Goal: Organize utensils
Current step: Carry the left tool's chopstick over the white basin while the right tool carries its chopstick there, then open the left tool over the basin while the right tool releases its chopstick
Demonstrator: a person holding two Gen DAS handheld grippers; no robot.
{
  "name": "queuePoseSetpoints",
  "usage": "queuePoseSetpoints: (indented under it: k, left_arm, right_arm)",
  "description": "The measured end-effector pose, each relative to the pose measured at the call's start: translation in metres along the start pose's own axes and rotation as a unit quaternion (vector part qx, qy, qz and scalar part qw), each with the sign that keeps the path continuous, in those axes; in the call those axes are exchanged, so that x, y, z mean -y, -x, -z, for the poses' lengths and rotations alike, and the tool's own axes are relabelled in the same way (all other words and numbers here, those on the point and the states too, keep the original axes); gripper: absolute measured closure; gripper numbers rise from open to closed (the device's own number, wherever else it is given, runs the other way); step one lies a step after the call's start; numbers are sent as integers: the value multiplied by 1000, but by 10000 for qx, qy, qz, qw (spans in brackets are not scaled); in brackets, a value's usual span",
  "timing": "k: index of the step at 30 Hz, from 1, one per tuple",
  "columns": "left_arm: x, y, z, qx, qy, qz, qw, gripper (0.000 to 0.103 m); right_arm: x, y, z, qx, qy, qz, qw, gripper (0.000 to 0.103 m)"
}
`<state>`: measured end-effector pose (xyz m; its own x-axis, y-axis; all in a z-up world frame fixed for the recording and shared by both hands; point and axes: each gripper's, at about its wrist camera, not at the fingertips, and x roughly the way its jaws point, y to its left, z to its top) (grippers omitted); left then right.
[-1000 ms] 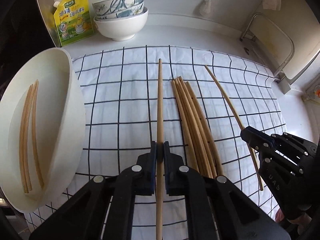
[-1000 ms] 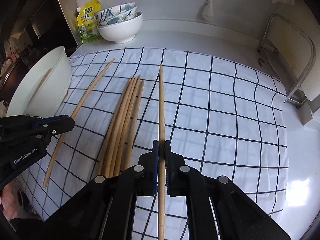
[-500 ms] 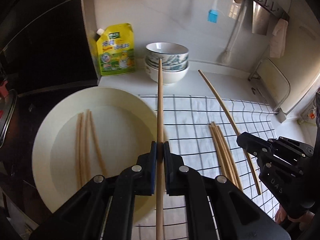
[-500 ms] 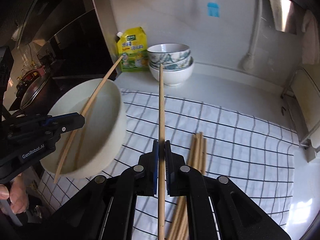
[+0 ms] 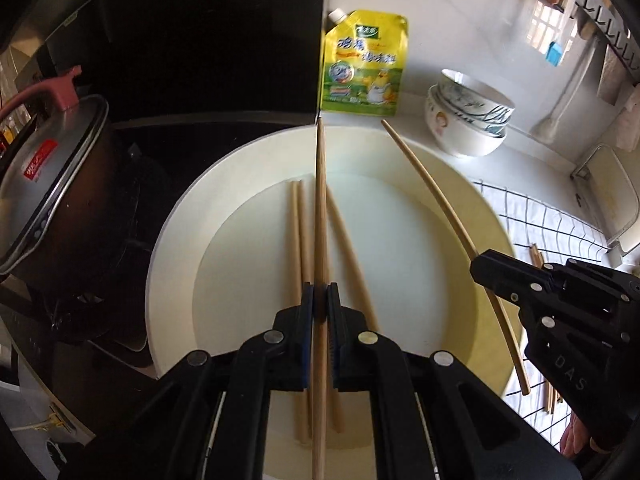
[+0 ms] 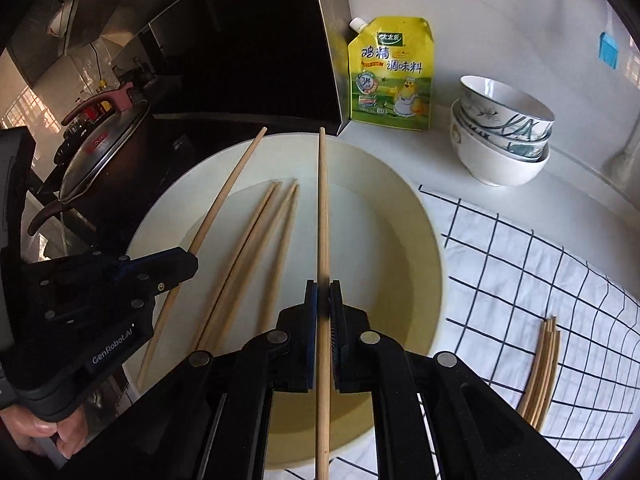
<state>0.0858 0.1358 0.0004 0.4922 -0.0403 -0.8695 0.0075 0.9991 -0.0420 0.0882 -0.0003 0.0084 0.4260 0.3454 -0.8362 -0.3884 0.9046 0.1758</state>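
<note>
Over the round white basin (image 5: 168, 264), the left gripper (image 5: 319, 307) and right gripper (image 6: 323, 305) each hold one wooden chopstick (image 5: 320, 208) in closed jaws; next, lower and release.

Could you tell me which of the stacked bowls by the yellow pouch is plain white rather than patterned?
The bottom bowl of the stack is plain white; the bowls nested above it carry a blue-grey leaf pattern.

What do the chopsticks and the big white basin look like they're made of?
Chopsticks: probably bamboo or light wood, given the pale tan colour, matte unlacquered look and slim plain shafts. No grain is visible enough to tell which.
Basin: likely plastic or melamine. It is cream-white and smooth with a soft, dull sheen and a thin rim; glazed ceramic can't be ruled out.
</note>
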Motion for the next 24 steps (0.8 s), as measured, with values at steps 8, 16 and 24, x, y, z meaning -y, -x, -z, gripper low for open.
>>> queuePoseSetpoints:
  k: [8,16,24]
  left_arm:
    - [-11,-24,7,-314,-11,40,9995,95]
    - [-13,-33,6,-404,63,69,9991,89]
    - [-18,-18,6,-230,234,-34,9995,64]
  right_arm:
    - [-8,-32,0,-392,-192,63,9990,97]
    - [-3,-35,-3,-389,-283,155,9987,96]
    - [7,-14,0,-124,-371,195,9990,86]
